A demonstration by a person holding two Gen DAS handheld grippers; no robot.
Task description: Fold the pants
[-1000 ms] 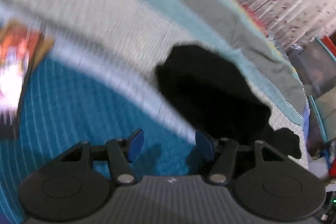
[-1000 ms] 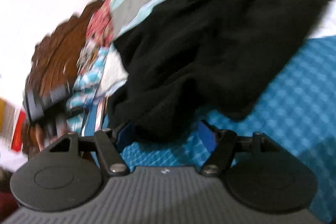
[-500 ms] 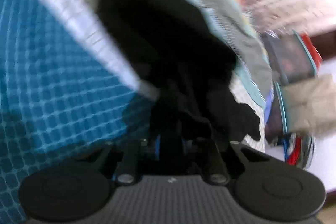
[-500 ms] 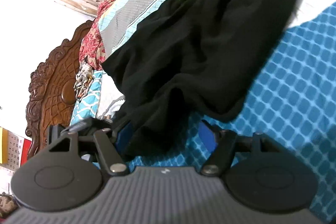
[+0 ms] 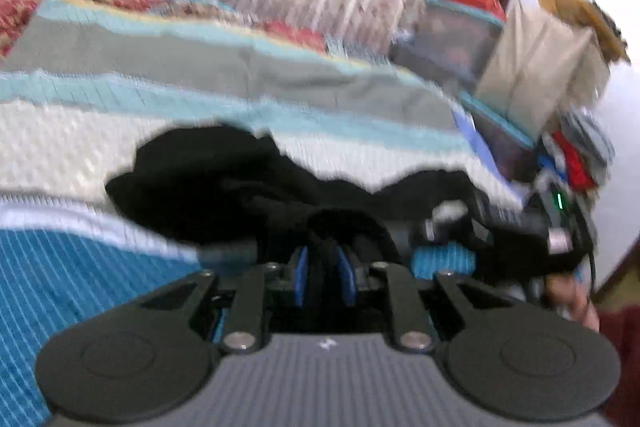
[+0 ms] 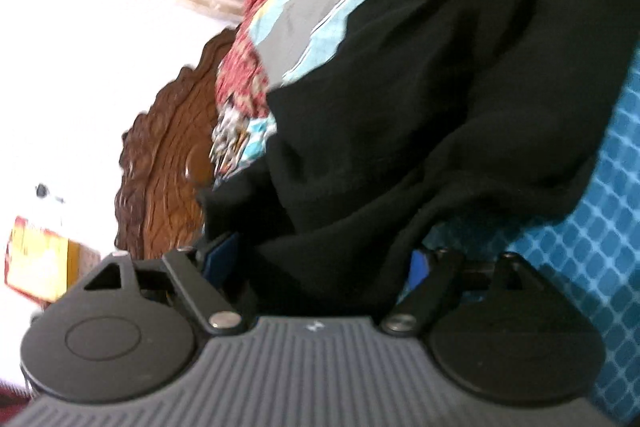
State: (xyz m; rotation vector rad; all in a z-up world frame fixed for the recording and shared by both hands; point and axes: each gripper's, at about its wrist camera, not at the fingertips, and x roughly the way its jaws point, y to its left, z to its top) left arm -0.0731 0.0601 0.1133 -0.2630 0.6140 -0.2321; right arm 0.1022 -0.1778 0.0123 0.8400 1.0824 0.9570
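Note:
The black pants [image 5: 208,179] lie crumpled across the blue and white bedspread [image 5: 60,287]. My left gripper [image 5: 323,267] has its blue pads pinched on a fold of the black fabric, and its jaws are easing open slightly. In the right wrist view the pants [image 6: 440,87] fill most of the picture. My right gripper [image 6: 320,263] has its jaws opening wide; a bunch of the black cloth lies between the spread pads, which do not press on it.
The bed's grey and teal striped cover [image 5: 240,67] runs behind the pants. Boxes and bags [image 5: 532,75] are stacked at the far right. A carved wooden headboard [image 6: 168,155] stands at the left. A hand [image 5: 576,303] holds the other tool at the right edge.
My left gripper shut on the pants' edge, then rolled and lifted with the cloth. My right gripper's jaws widened and pushed further over the black fabric.

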